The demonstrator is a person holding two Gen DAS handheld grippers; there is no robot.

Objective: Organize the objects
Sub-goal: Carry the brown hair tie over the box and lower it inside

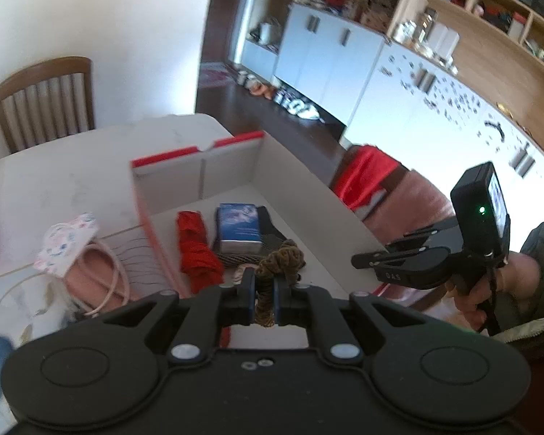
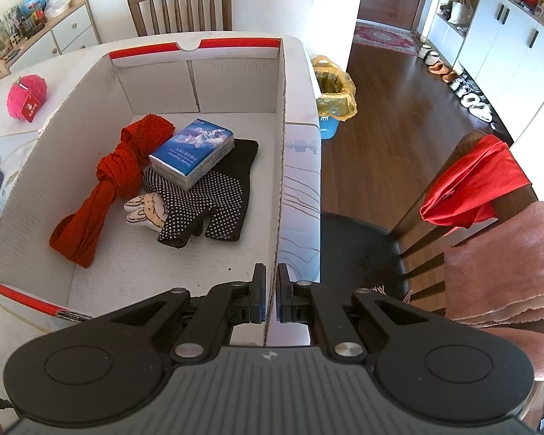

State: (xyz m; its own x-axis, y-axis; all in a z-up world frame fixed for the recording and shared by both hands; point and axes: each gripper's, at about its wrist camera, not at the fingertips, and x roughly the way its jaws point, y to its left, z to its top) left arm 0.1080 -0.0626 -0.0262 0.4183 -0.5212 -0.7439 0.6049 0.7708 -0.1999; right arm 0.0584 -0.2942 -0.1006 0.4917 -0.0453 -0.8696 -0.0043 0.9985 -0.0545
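Blur is smearing the box (image 1: 199, 166) ahead of my left tongs (image 1: 264, 290), which are pinching a brown knotted cord (image 1: 281, 259) tight, its knot bulging just past the tips. My right tongs (image 2: 269, 282) are clamping the box's side wall, with the red cloth (image 2: 116, 177) and tissue pack (image 2: 192, 150) lying ahead to their left.

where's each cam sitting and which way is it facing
Left wrist: on the left gripper, shut on a brown cord, angled down at the box; right gripper and hand show.
Right wrist: on the right gripper, clamped on the box wall, looking down inside.
Shared: box, red cloth, tissue pack.
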